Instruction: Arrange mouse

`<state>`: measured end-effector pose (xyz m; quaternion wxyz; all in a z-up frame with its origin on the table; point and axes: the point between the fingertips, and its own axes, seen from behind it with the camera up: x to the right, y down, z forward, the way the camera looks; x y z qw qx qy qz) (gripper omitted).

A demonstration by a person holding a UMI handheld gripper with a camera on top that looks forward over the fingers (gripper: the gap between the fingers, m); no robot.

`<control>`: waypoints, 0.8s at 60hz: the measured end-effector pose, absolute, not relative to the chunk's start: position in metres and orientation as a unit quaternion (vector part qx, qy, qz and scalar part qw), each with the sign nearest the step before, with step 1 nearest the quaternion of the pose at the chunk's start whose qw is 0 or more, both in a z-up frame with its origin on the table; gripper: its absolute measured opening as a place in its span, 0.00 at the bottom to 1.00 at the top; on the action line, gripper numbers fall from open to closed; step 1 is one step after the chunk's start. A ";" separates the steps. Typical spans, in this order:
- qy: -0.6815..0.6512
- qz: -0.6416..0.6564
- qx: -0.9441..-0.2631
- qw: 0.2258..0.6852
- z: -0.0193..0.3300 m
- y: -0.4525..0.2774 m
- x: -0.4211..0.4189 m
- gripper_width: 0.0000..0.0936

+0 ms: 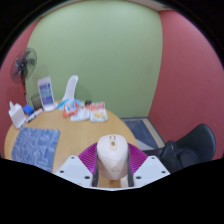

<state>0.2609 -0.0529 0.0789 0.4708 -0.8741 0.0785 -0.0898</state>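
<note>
From the gripper view, your hand-held gripper (112, 168) is raised above the bench (95, 135) and points out level across it toward the far wall, so the bench top falls away below the fingers rather than lying right under them. Your hand itself is out of sight behind the camera, so its pose shows only in the way the fingers aim forward and slightly down.

The mouse (112, 160), pale beige or white, sits between the two fingers, and the magenta pads (92, 157) close in against its left and right sides with no gap that you can see. It is clenched on the mouse, which is lifted clear of the bench rather than resting on it.

Beyond the fingers, the round wooden bench carries a blue patterned cloth (38, 143) to the left. Farther back on the bench stand a white bottle (14, 114), a tilted white and blue pack (45, 93) and another upright pack (71, 90), with some small orange and white items (85, 112) just beside them. A fan (25, 66) stands behind the bench at the left. To the right, beyond the bench edge, you see a dark chair (190, 150) near the red wall (195, 70), and the green wall (110, 55) fills the middle
</note>
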 end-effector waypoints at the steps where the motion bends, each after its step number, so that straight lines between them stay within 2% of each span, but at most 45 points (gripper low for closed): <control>1: 0.083 -0.091 -0.867 0.482 0.094 -0.050 0.258 0.41; 9: 0.077 -0.073 -0.821 0.561 0.212 -0.022 0.187 0.41; 12: 0.067 -0.051 -0.810 0.580 0.234 -0.014 0.142 0.41; 15: 0.053 -0.027 -0.812 0.581 0.237 -0.006 0.093 0.41; 20: 0.031 0.004 -0.829 0.559 0.201 0.009 0.016 0.41; 27: 0.017 0.031 -0.869 0.493 0.095 0.013 -0.053 0.41; 32: 0.012 0.021 -0.890 0.455 0.046 0.016 -0.068 0.42; 42: 0.012 0.010 -0.903 0.429 0.002 0.017 -0.076 0.52; 48: 0.011 0.003 -0.905 0.425 -0.003 0.012 -0.075 0.61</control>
